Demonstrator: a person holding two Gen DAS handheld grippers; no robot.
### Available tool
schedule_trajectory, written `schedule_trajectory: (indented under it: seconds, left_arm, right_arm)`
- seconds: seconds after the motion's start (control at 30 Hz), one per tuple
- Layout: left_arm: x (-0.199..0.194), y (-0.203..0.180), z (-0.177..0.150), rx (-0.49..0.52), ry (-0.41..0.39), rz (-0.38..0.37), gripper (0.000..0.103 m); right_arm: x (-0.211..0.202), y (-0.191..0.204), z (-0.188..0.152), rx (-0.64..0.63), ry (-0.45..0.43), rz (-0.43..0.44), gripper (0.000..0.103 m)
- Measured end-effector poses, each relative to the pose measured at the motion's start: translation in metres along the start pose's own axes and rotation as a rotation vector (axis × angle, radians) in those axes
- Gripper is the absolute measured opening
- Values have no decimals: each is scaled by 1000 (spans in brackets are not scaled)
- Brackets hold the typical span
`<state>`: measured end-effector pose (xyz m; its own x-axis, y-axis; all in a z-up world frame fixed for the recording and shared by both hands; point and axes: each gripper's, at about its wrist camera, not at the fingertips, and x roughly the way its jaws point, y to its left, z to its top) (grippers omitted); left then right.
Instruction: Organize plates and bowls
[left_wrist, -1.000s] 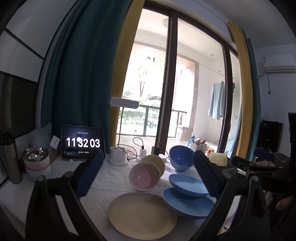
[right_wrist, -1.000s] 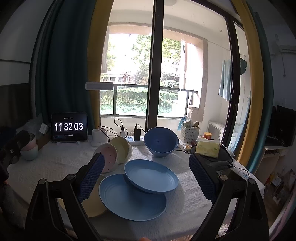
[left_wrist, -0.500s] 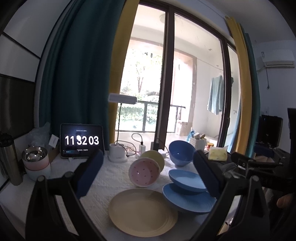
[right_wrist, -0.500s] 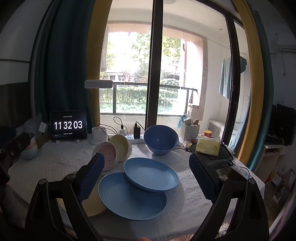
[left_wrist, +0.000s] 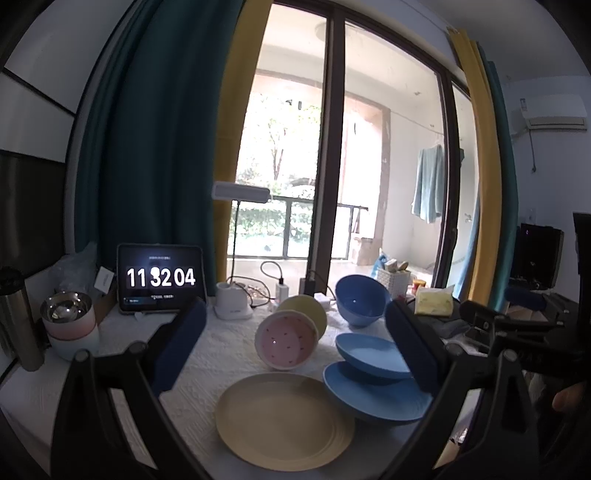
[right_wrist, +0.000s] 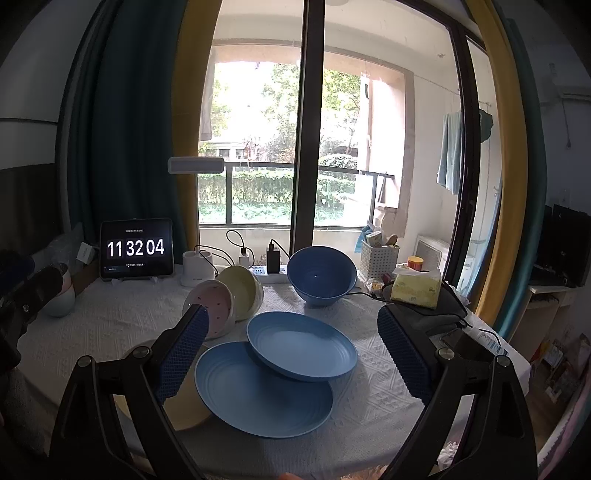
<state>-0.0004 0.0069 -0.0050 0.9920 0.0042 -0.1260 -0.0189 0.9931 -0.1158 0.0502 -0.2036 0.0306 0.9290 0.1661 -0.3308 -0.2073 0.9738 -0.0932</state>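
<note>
Both hand-held grippers hang above the near edge of the tabletop with their jaws spread wide and nothing between them: the left hand-held gripper frames the yellow plate, the right hand-held gripper frames the blue dishes. Only the left wrist view shows the whole yellow plate lying flat; in the right wrist view it is mostly hidden behind a finger and the large blue plate. The right wrist view shows plainly that the small blue plate leans tilted on the large one's far rim. Behind them the pink bowl and yellow bowl lie on their sides, touching, with the blue bowl to their right, tipped forward. A tablet clock stands at the back left. The steel bowl shows clearly in the left wrist view alone.
</note>
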Motion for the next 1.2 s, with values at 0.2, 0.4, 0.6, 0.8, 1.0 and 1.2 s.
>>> schedule_trajectory:
  seconds: [0.2,0.4,0.6,0.8,1.0,1.2]
  left_arm:
    - [8,-3,-4,0,28,-15,98]
    - [24,-5,-11,4,82,-27,98]
    - [50,-13,-20,25,183,-65,98]
    - [91,-22,-40,27,324,-99,98]
    - [129,-40,-58,72,416,-111,98]
    - [159,-46,-73,88,509,-95,97]
  right_arm:
    - [3,-3,-2,4,9,1,95]
    - [14,-7,-9,13,47,1,95]
    - [28,-12,-18,30,87,-2,95]
    - [52,-22,-37,57,169,-3,94]
    - [80,-38,-58,109,252,-9,88]
    - [106,-53,-81,156,343,-4,78]
